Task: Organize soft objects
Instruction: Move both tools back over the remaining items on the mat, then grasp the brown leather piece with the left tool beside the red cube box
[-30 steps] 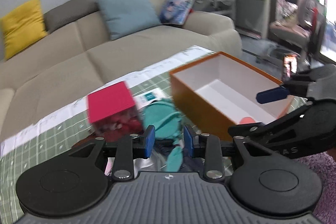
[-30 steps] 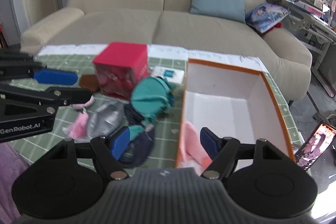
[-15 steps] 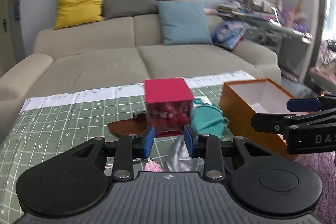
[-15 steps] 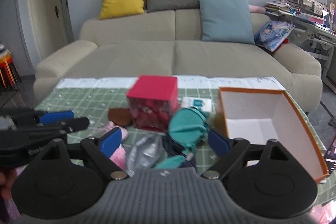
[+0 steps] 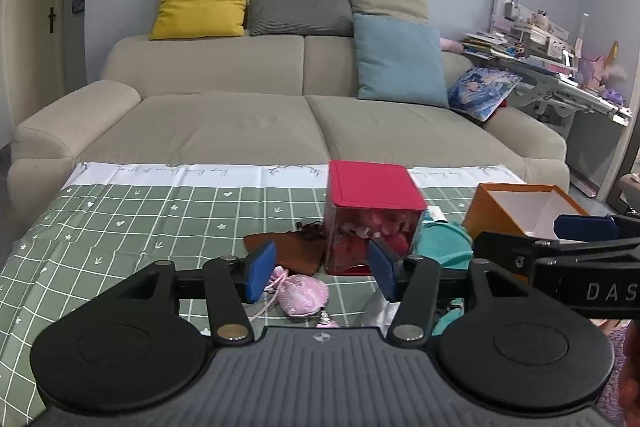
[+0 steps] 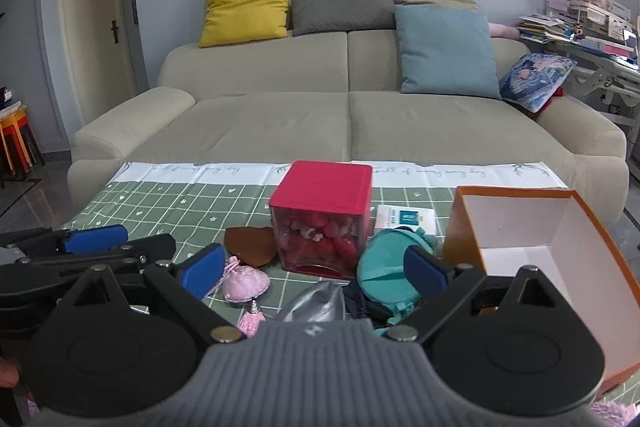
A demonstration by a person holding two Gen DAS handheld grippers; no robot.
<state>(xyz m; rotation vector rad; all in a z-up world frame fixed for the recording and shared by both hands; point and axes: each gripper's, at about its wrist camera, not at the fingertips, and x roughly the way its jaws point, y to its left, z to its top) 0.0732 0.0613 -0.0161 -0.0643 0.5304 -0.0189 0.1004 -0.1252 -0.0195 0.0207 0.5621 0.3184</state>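
above the pink pouch, left claw and right claw gape, holding nothing.

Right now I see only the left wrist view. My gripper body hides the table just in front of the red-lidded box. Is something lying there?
Observer: Yes. The right wrist view shows a silver pouch there, with a dark blue item next to it.
Operator: Is the right gripper open? I see only one finger of it.
Observer: The right gripper is open, jaws wide apart, and it holds nothing.
Operator: What is behind the teal pouch?
Observer: Behind the teal pouch a white card with a teal label lies flat, between the red-lidded box and the orange box.
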